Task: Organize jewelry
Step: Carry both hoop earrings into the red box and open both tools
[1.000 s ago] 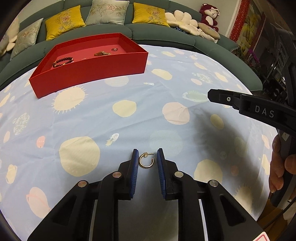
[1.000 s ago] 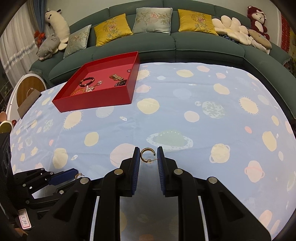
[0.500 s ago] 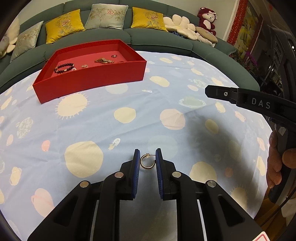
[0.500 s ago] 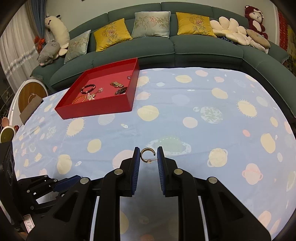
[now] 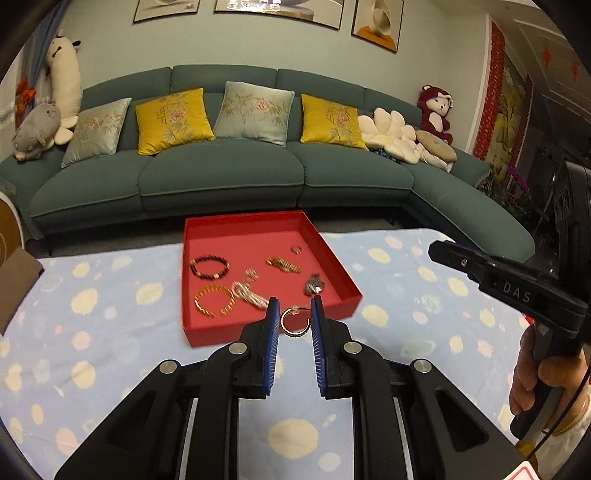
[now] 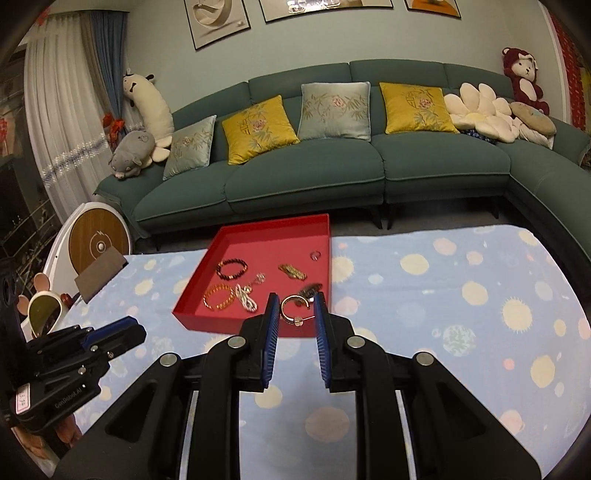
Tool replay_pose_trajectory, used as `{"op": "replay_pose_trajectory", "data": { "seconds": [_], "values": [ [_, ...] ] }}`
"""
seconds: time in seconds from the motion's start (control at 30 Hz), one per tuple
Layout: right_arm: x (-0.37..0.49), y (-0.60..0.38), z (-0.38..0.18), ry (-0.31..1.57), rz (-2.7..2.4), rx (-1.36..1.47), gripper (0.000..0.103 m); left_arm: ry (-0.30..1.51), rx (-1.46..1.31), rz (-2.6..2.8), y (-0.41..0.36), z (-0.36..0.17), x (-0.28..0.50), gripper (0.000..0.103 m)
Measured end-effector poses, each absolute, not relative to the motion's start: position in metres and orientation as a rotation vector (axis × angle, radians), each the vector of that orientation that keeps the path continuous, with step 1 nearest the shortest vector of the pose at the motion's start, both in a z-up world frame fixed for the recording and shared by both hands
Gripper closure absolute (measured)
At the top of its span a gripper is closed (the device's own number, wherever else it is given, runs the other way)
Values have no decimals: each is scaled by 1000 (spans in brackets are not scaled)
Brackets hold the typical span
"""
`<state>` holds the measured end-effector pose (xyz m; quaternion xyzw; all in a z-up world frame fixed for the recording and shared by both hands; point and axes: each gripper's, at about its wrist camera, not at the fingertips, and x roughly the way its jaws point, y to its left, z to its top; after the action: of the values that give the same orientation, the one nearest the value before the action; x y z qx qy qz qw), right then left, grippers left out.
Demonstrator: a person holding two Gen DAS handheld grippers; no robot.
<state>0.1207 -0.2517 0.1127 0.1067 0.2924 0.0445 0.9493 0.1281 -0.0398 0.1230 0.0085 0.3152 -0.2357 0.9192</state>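
A long teal corner sofa runs along the pale green wall, lined with yellow and grey-blue cushions and plush toys. Framed prints hang above; sheer white curtains cover the left side
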Motion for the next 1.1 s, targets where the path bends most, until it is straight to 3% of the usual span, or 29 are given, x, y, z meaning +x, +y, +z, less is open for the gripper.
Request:
{"op": "replay_pose_trajectory", "data": {
  "seconds": [0.23,0.63,0.97,1.1],
  "values": [
    [194,-237,117,608,117,231,85,619,30,-457,-40,137,203,89],
    [308,-227,66,737,136,272,85,702,62,-428,-73,82,304,89],
    [348,-233,28,808,112,277,85,766,76,-390,-80,45,342,88],
    [350,-232,24,804,113,261,82,788,42,-372,-77,39,349,81]
  ]
}}
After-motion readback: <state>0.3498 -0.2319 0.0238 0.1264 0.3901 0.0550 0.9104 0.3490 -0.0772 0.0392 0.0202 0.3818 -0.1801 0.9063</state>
